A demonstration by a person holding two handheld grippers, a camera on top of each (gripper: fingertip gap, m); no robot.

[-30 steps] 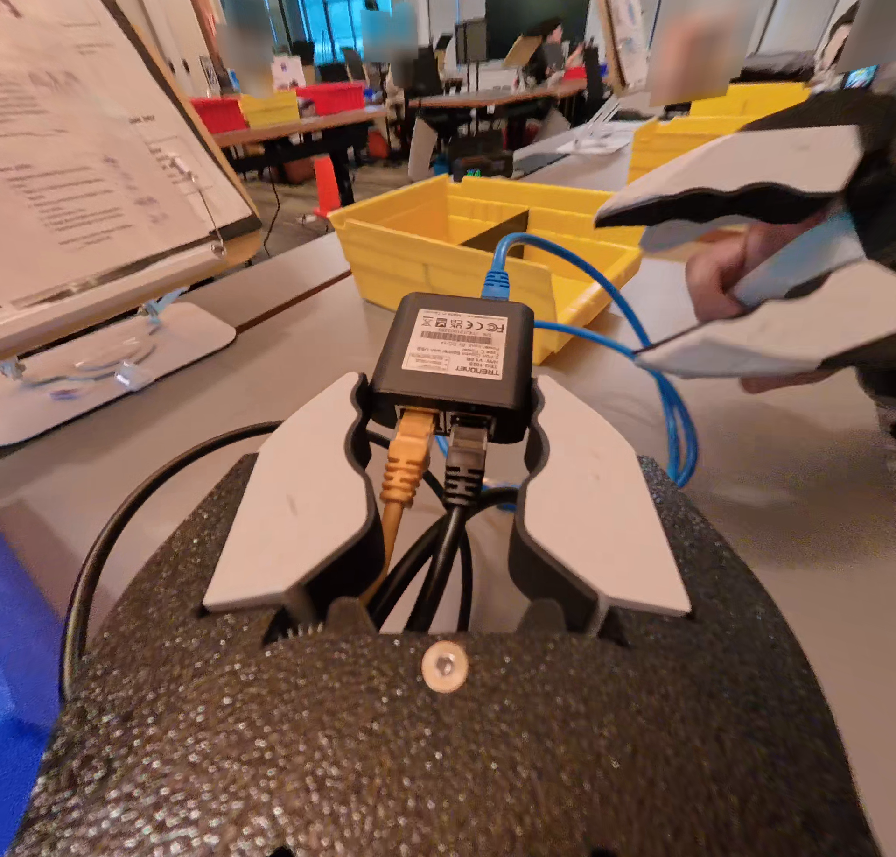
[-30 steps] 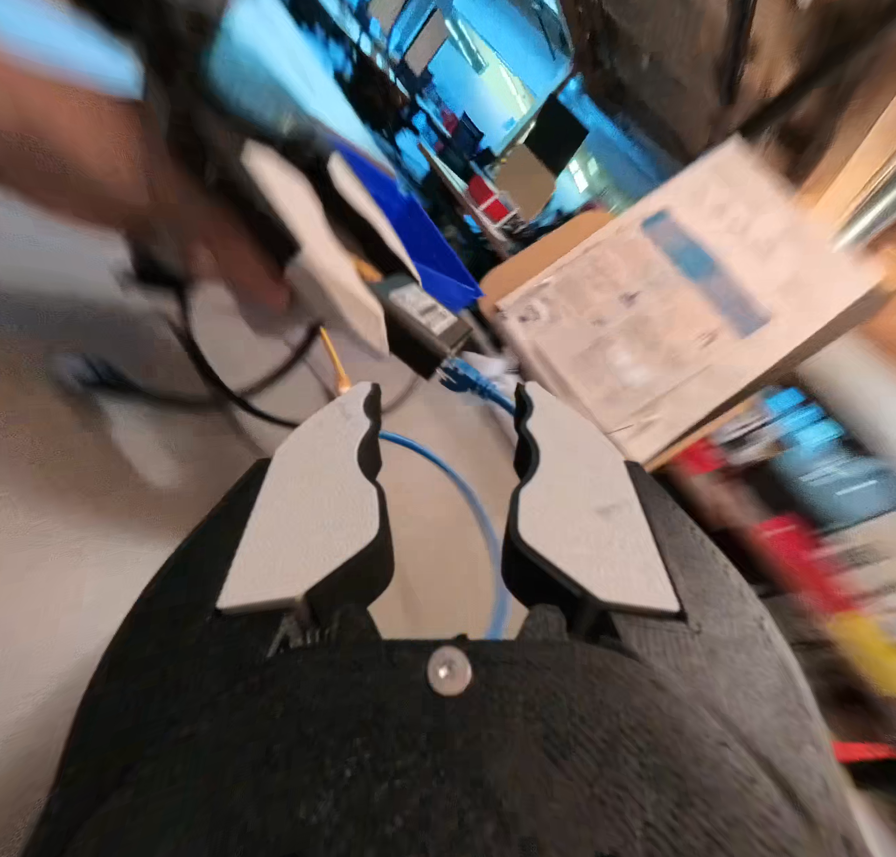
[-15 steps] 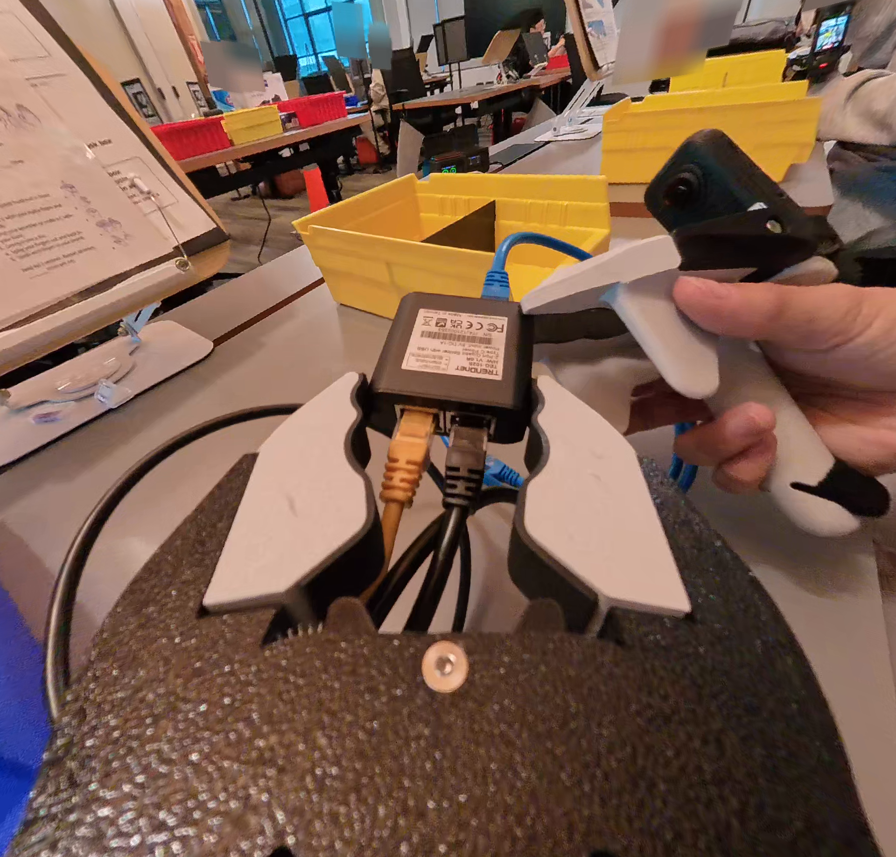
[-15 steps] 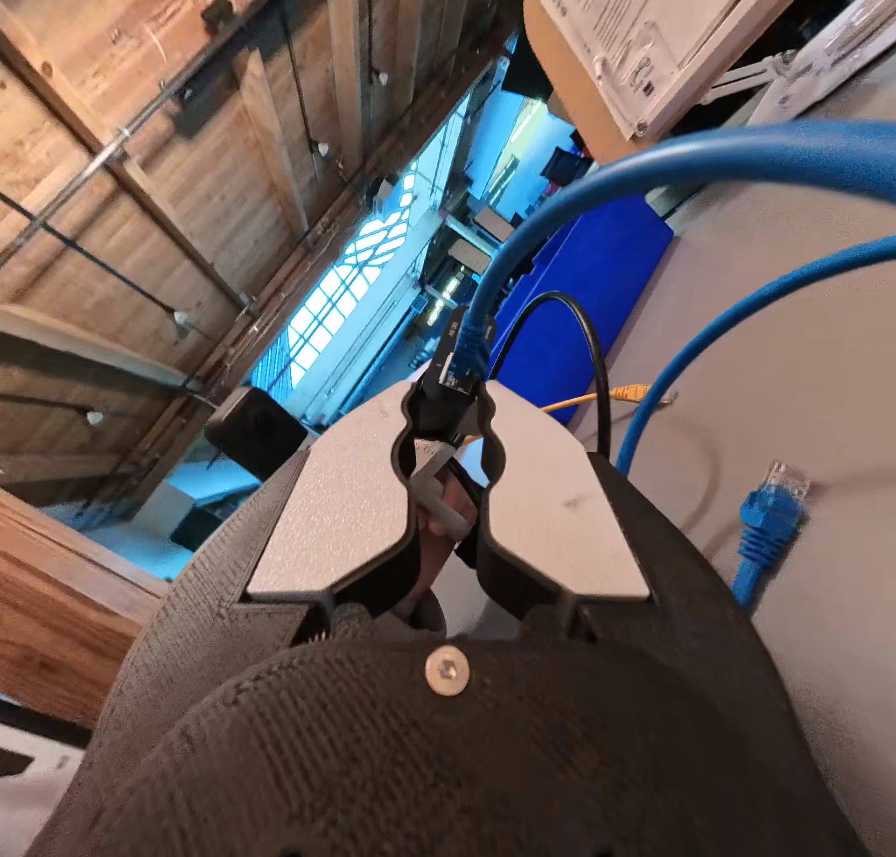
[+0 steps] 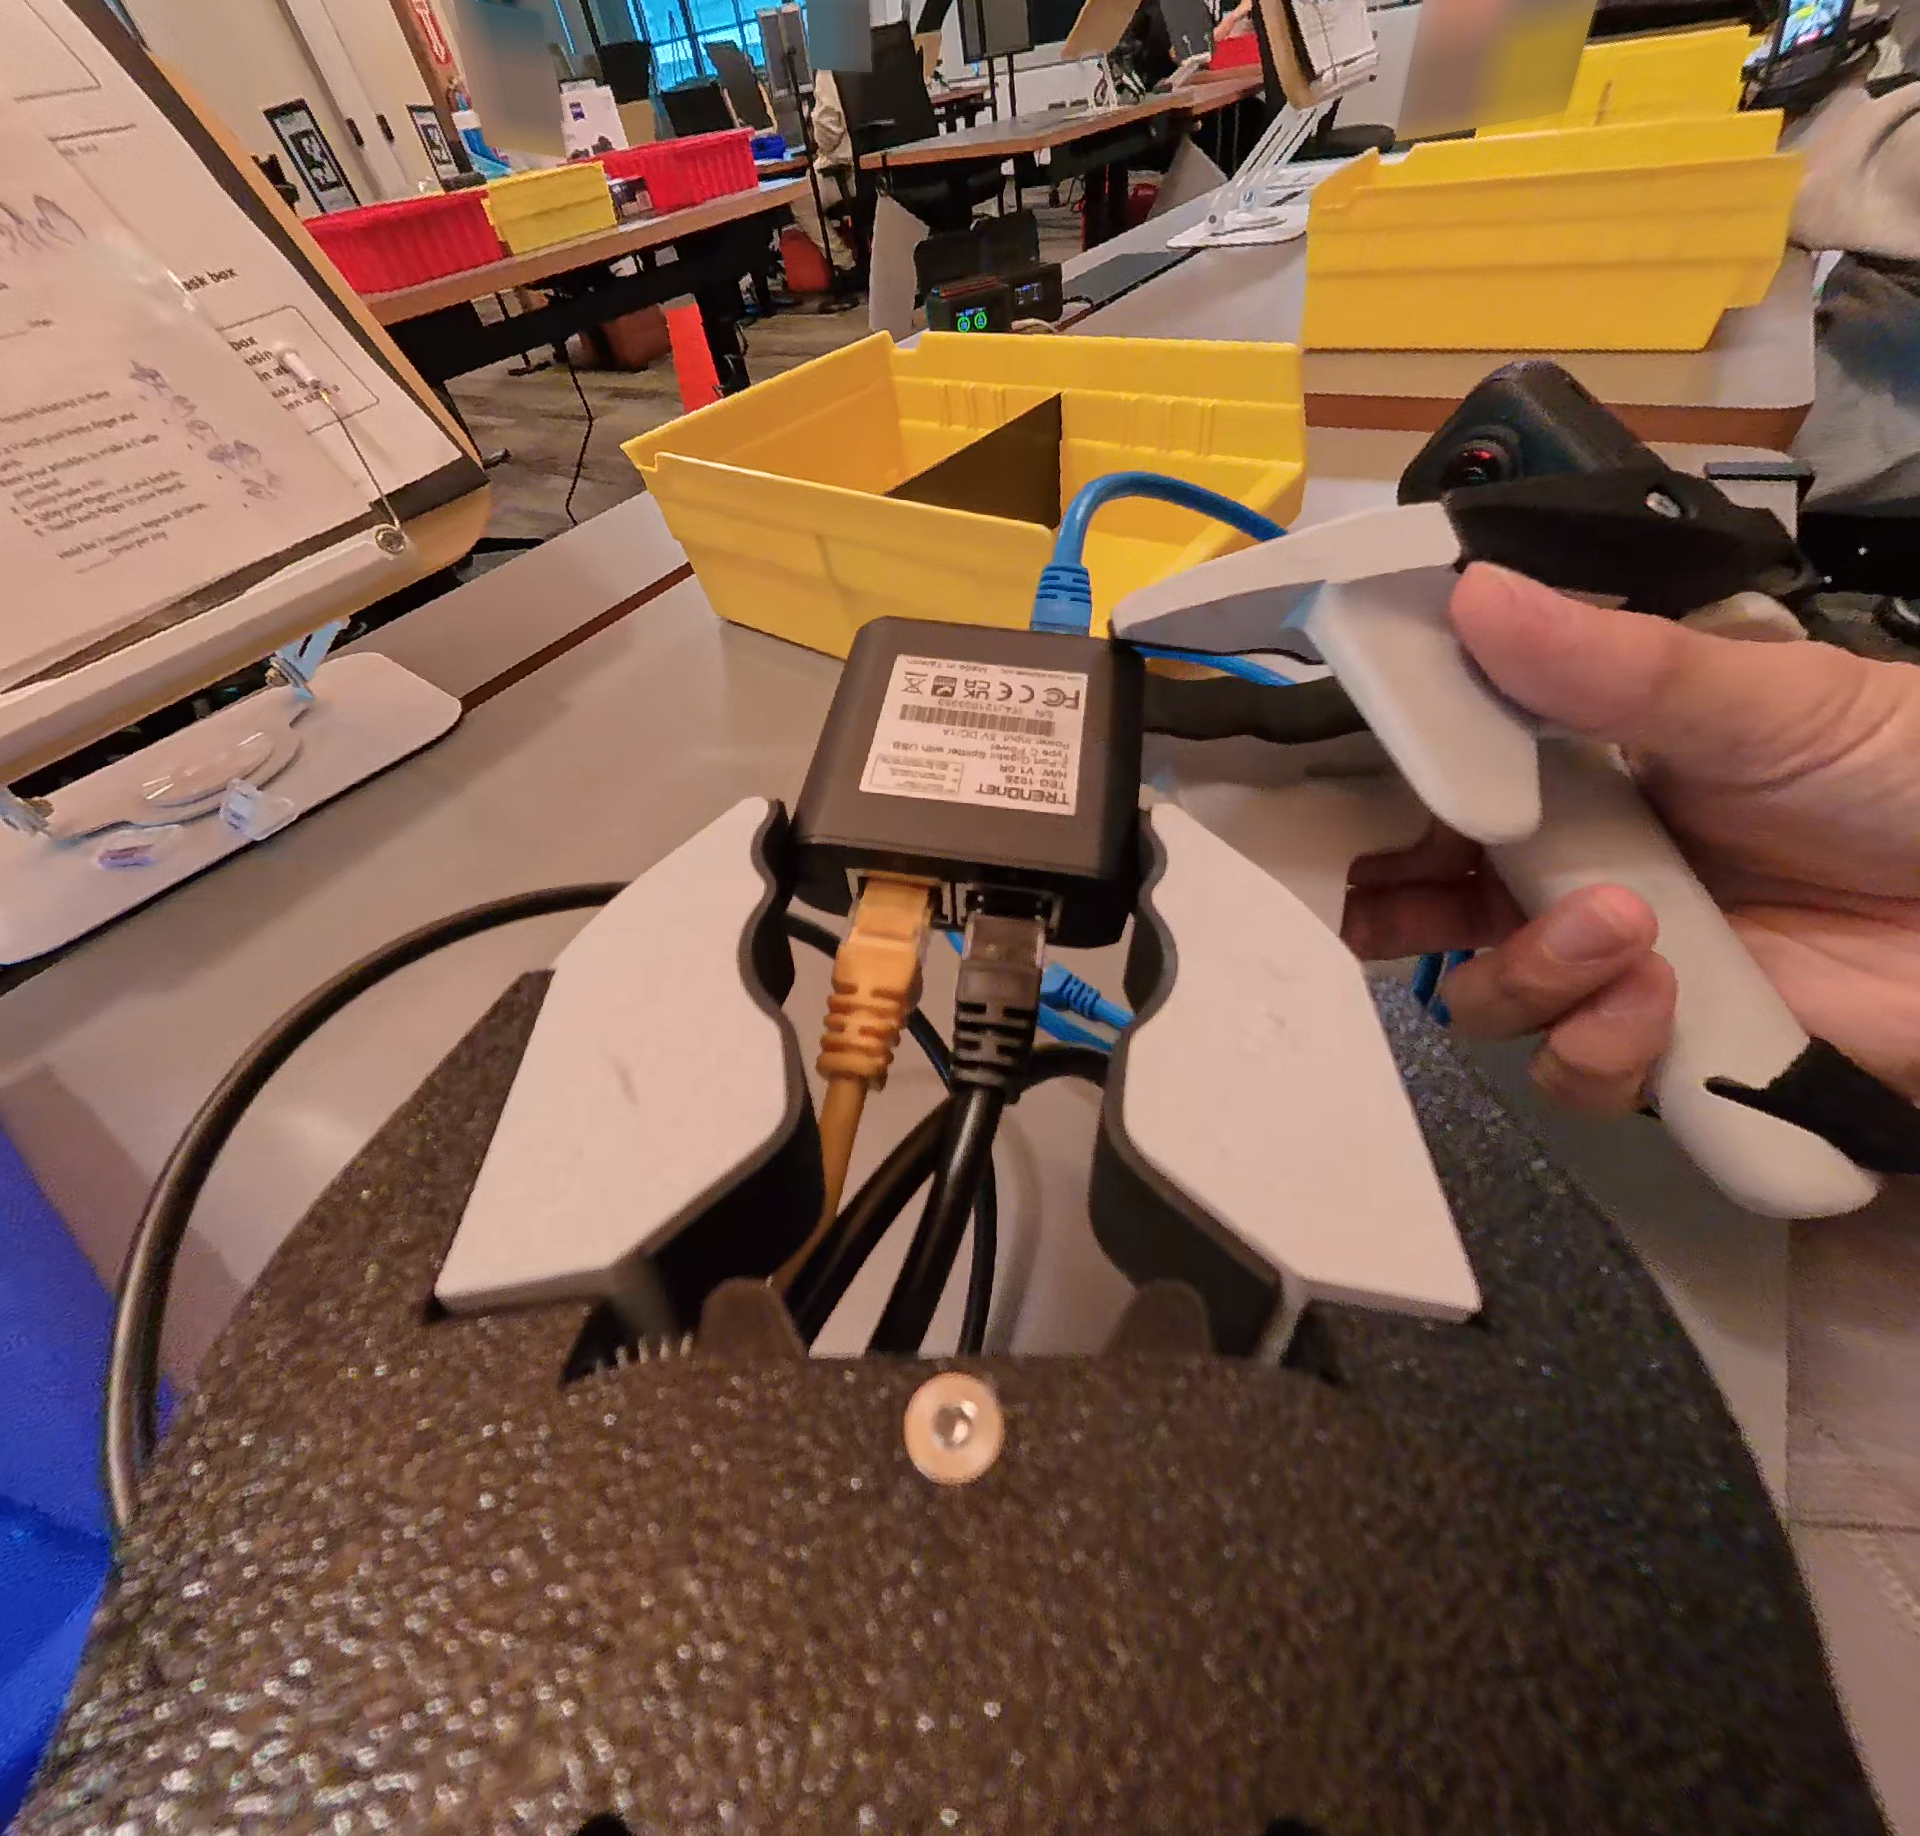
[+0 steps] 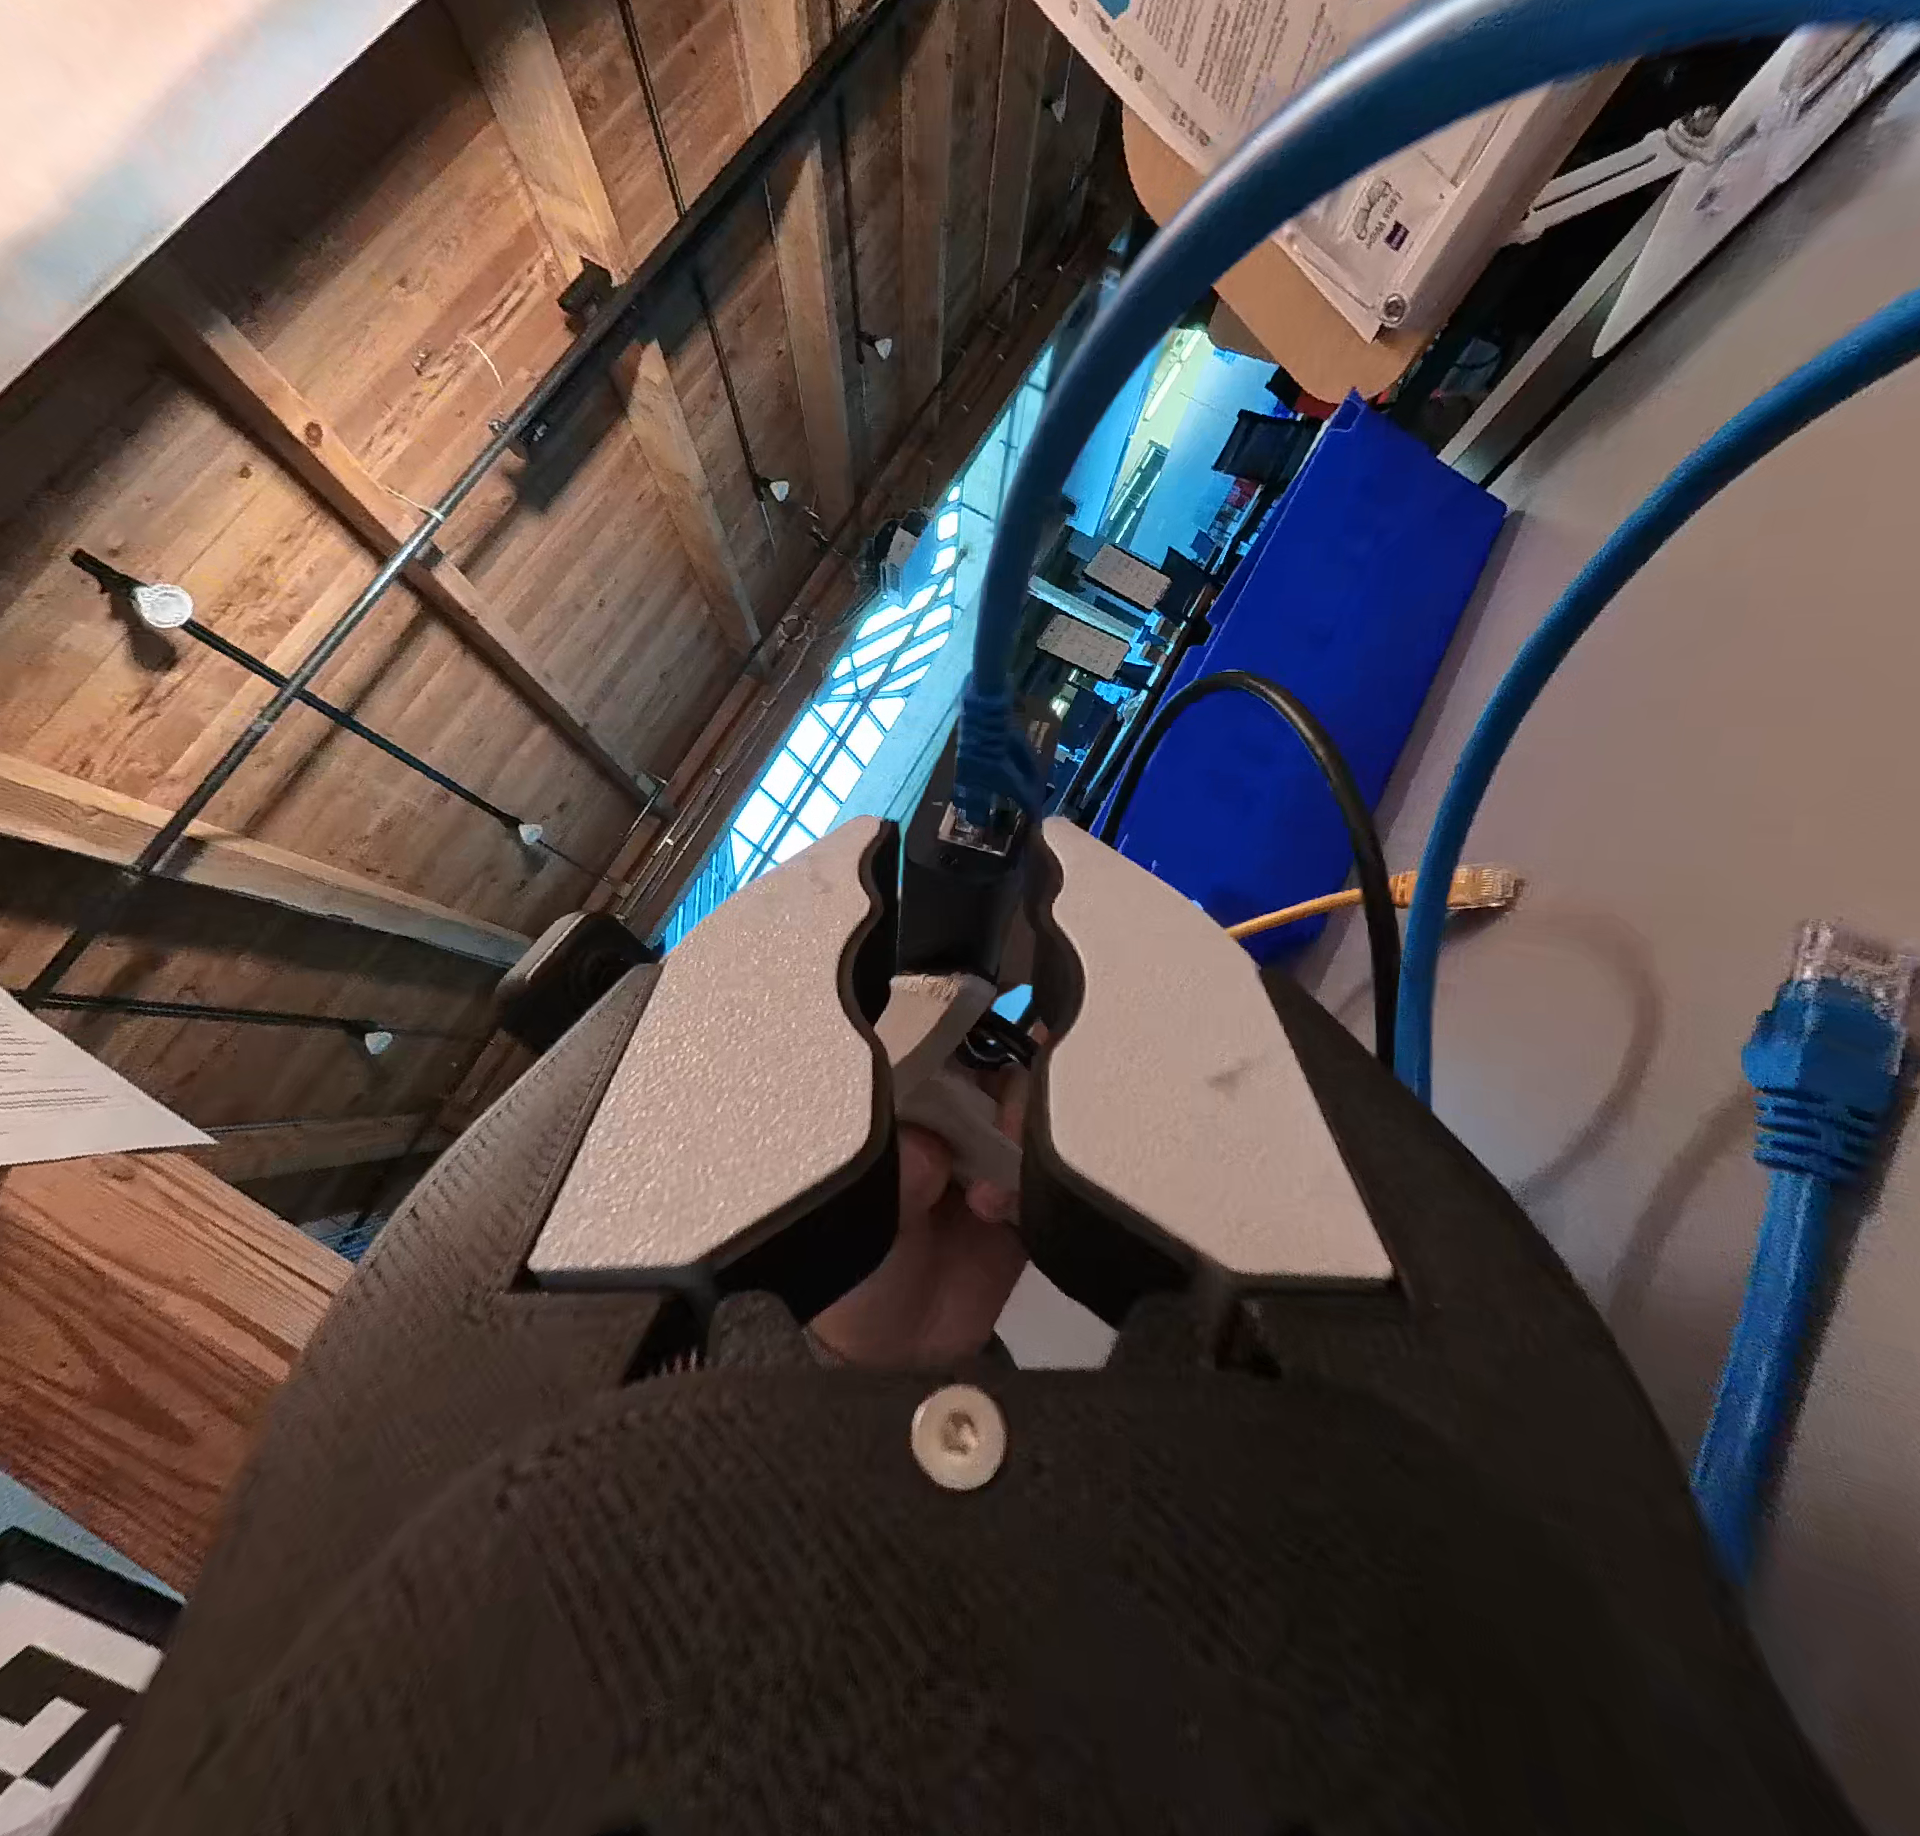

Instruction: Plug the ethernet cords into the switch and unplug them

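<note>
My left gripper (image 5: 961, 830) is shut on the black switch (image 5: 971, 737) and holds it above the grey table. A yellow plug (image 5: 878, 965) and a black plug (image 5: 997, 986) sit in its near ports. A blue plug (image 5: 1062, 591) sits in its far port. My right gripper (image 5: 1195, 659), held by a hand (image 5: 1714, 830), reaches the switch's far right corner. In the right wrist view my right gripper (image 6: 966, 841) is closed around the switch (image 6: 956, 913), just below the blue plug (image 6: 987, 758).
A loose blue plug (image 6: 1829, 1048) and a loose yellow plug (image 6: 1475, 887) lie on the table. A yellow bin (image 5: 831, 539) stands behind the switch. A document stand (image 5: 208, 436) is at the left, and a blue bin (image 6: 1299, 664) is near it. The tips of both grippers are at nearly the same place.
My right gripper swung in from the right and narrowed its fingers onto the switch's far end. My left gripper kept hold of the switch, and the camera tilted slightly.
</note>
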